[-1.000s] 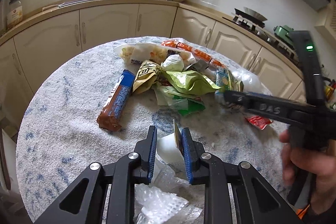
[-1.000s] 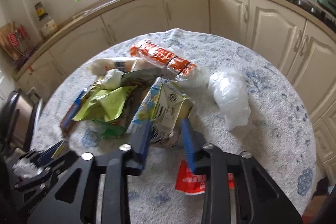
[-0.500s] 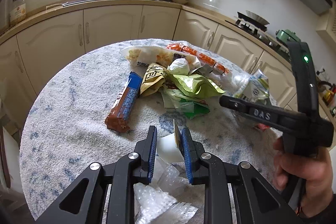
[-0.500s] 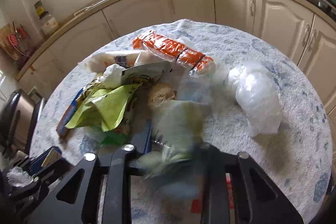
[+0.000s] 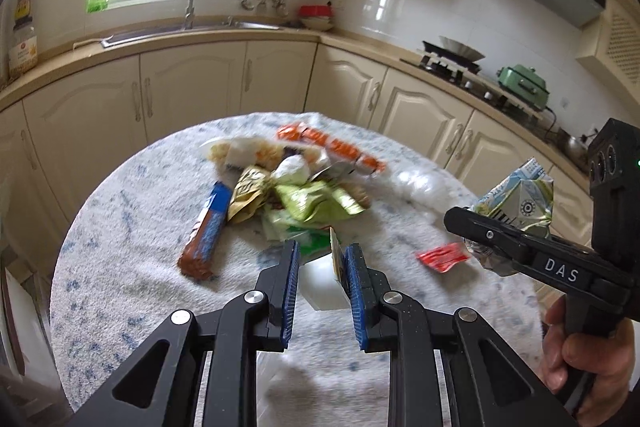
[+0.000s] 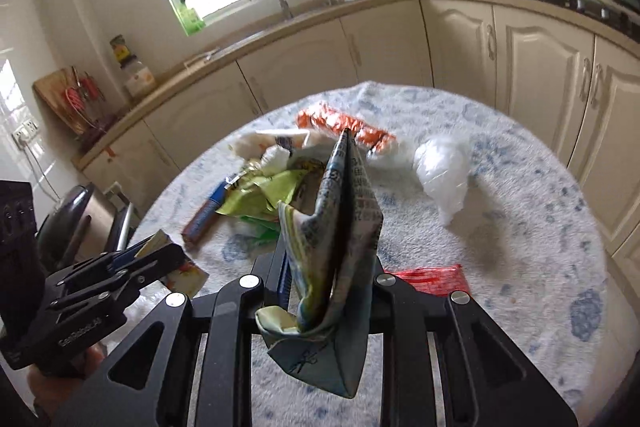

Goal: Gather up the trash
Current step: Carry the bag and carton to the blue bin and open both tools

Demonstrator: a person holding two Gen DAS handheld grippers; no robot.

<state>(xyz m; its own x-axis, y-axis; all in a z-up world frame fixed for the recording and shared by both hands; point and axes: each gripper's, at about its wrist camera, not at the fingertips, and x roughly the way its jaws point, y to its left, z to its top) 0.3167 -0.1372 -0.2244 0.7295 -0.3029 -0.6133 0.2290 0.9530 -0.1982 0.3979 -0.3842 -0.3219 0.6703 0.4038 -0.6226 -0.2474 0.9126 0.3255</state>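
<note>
Overhead, so to speak, both grippers hang above a round table (image 5: 120,291) with a white and blue mottled cloth, cream cupboards (image 5: 192,95) curving behind it. At the table's middle lies a heap of trash: an orange packet (image 5: 332,147) at 12 o'clock, a clear plastic bag (image 6: 442,167) at 2, a green wrapper (image 5: 316,201) in the centre, a blue and brown bar wrapper (image 5: 206,233) at 9, and a small red sachet (image 5: 442,256) at 4, apart from the rest. The right gripper (image 6: 328,275), held by a hand (image 5: 588,359), has its jaws pressed onto a crushed drink carton (image 6: 340,247), which stands up between them clear of the table. The left gripper (image 5: 322,267) pinches a thin piece of card (image 5: 336,255) against its right-side pad, with a white scrap (image 5: 320,287) showing below between the jaws
</note>
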